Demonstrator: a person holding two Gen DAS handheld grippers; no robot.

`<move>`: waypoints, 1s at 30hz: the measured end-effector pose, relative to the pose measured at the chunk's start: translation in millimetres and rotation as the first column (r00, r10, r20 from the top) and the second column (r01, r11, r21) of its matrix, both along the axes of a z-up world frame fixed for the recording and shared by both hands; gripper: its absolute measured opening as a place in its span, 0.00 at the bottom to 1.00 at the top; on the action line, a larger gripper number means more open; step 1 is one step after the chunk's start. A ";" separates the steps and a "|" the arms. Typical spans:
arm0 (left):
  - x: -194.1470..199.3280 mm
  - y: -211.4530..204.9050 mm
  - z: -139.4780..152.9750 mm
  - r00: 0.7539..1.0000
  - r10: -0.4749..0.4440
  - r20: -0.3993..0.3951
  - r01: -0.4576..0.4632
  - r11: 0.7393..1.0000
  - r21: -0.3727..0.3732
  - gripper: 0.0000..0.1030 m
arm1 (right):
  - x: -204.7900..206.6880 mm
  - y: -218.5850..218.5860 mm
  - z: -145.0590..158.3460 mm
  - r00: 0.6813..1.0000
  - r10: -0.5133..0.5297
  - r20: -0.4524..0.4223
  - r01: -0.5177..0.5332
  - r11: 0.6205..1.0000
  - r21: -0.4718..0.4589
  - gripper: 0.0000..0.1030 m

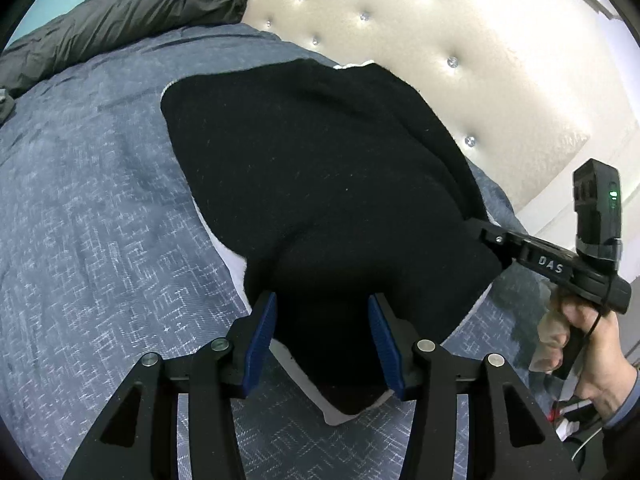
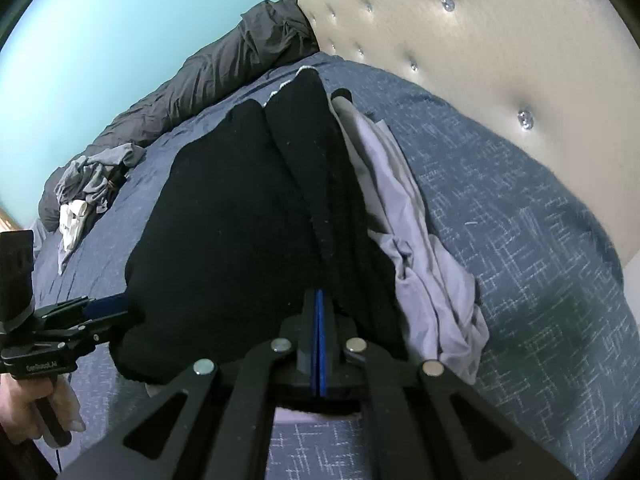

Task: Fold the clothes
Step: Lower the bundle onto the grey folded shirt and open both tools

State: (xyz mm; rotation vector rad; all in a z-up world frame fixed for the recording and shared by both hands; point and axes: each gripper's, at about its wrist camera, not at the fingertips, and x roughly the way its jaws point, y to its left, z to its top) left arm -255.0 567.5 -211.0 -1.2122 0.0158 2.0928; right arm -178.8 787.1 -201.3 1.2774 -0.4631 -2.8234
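Note:
A black knit garment (image 1: 312, 168) with a white lining edge lies on the blue patterned bedspread (image 1: 100, 208). My left gripper (image 1: 322, 320) is open, its blue pads (image 1: 262, 340) standing on either side of the garment's near fold. My right gripper (image 2: 319, 296) is shut, blue pads pressed together on the black garment's (image 2: 240, 220) near edge. In the left wrist view the right gripper (image 1: 478, 228) bites the garment's right edge, with a hand (image 1: 592, 340) on its handle. The right wrist view shows the left gripper (image 2: 114, 306) at the garment's left corner.
A pale lilac garment (image 2: 404, 216) lies crumpled right of the black one. A heap of grey and white clothes (image 2: 88, 184) sits further left on the bed. A dark grey duvet (image 2: 220, 68) runs along the far side. The tufted cream headboard (image 1: 420, 52) stands behind.

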 end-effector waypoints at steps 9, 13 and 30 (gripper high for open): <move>10.3 2.0 9.7 1.000 -0.010 -0.026 0.010 1.000 -0.002 0.50 | 6.4 -0.1 12.1 0.999 -0.018 -0.027 0.019 0.999 0.040 0.00; 10.4 1.7 2.3 1.000 -0.003 -0.024 0.003 1.000 -0.008 0.50 | 5.4 0.4 1.3 0.999 -0.029 -0.014 0.029 0.999 0.044 0.00; 10.7 -25.5 30.4 0.999 0.047 -0.012 -0.047 0.999 0.002 0.51 | 18.1 -1.2 28.9 0.991 -0.127 -0.052 0.130 0.990 0.046 0.00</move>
